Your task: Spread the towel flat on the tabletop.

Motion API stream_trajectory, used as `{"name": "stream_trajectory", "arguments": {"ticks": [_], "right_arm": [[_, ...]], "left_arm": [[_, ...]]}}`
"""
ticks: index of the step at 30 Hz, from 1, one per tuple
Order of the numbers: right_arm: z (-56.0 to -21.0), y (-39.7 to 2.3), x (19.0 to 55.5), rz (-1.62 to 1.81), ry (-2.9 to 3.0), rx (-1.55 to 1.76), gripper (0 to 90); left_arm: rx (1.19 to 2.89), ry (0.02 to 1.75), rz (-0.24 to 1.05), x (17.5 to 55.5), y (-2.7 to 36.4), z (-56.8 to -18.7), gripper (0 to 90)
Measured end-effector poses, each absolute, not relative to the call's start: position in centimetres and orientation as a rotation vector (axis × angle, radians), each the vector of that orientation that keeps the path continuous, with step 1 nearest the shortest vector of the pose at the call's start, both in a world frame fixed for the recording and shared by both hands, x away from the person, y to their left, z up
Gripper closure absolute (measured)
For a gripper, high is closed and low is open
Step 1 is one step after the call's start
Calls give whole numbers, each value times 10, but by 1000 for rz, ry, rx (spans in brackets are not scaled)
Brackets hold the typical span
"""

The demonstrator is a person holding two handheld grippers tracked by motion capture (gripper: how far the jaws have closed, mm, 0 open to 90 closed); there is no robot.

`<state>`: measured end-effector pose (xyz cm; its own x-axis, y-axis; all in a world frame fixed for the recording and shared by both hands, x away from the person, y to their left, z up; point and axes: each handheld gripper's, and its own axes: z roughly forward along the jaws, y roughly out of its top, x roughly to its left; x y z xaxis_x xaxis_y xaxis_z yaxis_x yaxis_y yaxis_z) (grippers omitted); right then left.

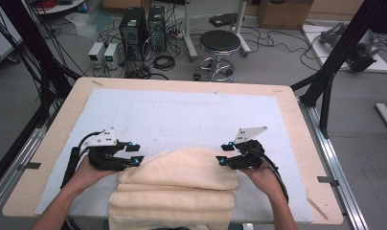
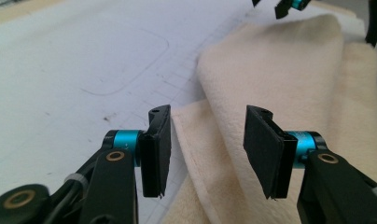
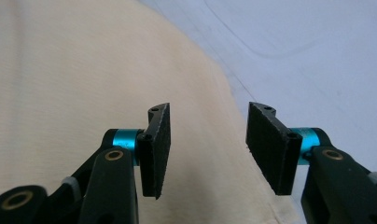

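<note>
A cream towel (image 1: pixel 177 184) lies folded in several layers at the near middle of the white mat (image 1: pixel 182 115). My left gripper (image 1: pixel 135 154) is at the towel's left end, jaws apart; in the left gripper view the towel (image 2: pixel 270 79) edge lies below the gap of my left gripper (image 2: pixel 207 149) and no pad presses on it. At the right end, my right gripper (image 1: pixel 224 154) also stands open. The right gripper view has my right gripper (image 3: pixel 207 149) above the towel (image 3: pixel 84 93) edge, pads clear of the cloth.
The wooden table (image 1: pixel 48 143) frames the mat. Beyond its far edge stand a black stool (image 1: pixel 219 45), computer towers (image 1: pixel 134 28) and loose cables. Black frame posts (image 1: pixel 340 48) rise at the right. The mat's far half is bare.
</note>
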<state>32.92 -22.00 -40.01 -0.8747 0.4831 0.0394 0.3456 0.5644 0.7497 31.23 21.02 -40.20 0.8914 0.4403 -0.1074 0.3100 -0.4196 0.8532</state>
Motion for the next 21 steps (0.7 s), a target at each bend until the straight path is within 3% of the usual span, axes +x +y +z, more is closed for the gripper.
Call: {"name": "stream_trajectory", "arguments": {"ticks": [4,6,7,9,10,21], "right_arm": [[-420,-218,342,1059,2673,784,508],[-428,-218,346,1027,2691,797,550],[-431,-218,347,1012,2704,794,588],[-431,-215,345,1020,2696,752,766],[-431,-214,345,1024,2704,735,842],[-394,-206,355,1173,2537,672,879]], "left_arm": [[2088,524,67,317,194,-416,546],[2118,497,38,317,190,-420,666],[2138,492,36,316,188,-422,714],[2150,489,52,315,188,-422,847],[2145,493,80,316,190,-420,873],[1915,662,274,330,225,-384,895]]}}
